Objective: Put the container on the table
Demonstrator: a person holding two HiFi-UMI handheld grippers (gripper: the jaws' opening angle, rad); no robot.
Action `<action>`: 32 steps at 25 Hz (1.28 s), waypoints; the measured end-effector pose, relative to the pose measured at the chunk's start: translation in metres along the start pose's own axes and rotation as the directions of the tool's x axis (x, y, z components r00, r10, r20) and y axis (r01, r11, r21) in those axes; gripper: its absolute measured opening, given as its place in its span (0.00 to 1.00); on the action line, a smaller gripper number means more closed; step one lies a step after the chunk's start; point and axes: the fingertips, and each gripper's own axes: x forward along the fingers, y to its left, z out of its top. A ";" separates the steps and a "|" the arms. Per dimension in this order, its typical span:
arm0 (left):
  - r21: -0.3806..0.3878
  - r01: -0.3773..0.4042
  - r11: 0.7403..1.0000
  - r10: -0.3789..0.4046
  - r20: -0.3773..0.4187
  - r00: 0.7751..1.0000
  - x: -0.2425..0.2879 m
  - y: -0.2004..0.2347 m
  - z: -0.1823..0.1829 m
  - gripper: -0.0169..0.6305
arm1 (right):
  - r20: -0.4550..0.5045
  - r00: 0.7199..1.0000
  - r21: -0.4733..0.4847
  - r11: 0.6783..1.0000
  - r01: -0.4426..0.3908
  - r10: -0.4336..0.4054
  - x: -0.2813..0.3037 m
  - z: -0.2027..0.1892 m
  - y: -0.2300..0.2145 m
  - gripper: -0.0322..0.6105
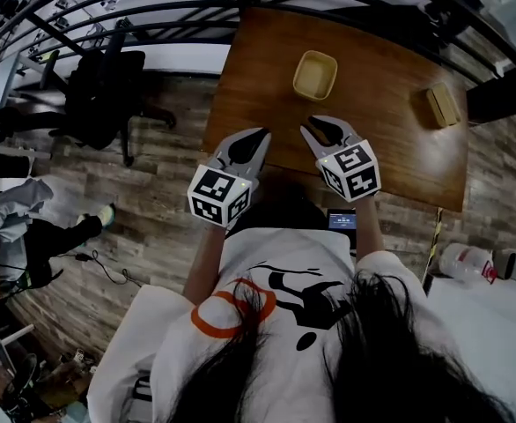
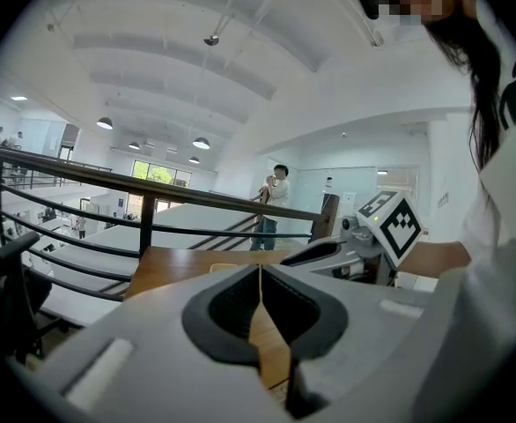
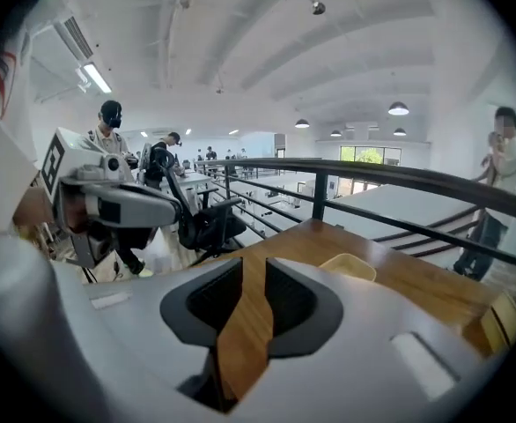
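Observation:
A pale yellow, empty container (image 1: 315, 75) stands upright on the far half of the brown wooden table (image 1: 390, 157). It also shows as a container (image 3: 353, 267) beyond the right jaws, and only a sliver of this container (image 2: 224, 269) peeks over the left jaws. My left gripper (image 1: 256, 136) hovers over the table's near edge, jaws closed tip to tip with nothing in them, as the left gripper (image 2: 260, 270) shows. My right gripper (image 1: 315, 126) floats beside it, short of the container. The right gripper (image 3: 254, 267) keeps a narrow empty gap between its jaws.
A tan block (image 1: 443, 106) lies at the table's right end, also seen as a tan block (image 3: 496, 320). A black railing (image 1: 152, 7) runs behind the table. A black office chair (image 1: 108, 86) stands left of it. A person (image 2: 271, 205) stands far off beyond the railing.

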 end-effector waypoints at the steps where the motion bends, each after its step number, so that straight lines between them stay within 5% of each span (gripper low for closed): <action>1: 0.001 0.009 1.000 -0.009 -0.003 1.000 -0.004 -0.004 -0.003 0.03 | 0.015 1.000 0.014 1.000 0.000 0.000 -0.006 0.001 0.008 0.21; 20: -0.009 0.090 0.996 -0.091 -0.033 0.995 -0.035 -0.057 -0.042 0.03 | 0.018 0.999 0.131 0.991 -0.037 0.035 -0.061 -0.040 0.089 0.18; 32: -0.017 -0.006 1.000 0.006 -0.003 1.000 -0.064 -0.121 -0.053 0.03 | 0.072 0.994 0.090 0.991 -0.094 0.088 -0.132 -0.065 0.114 0.15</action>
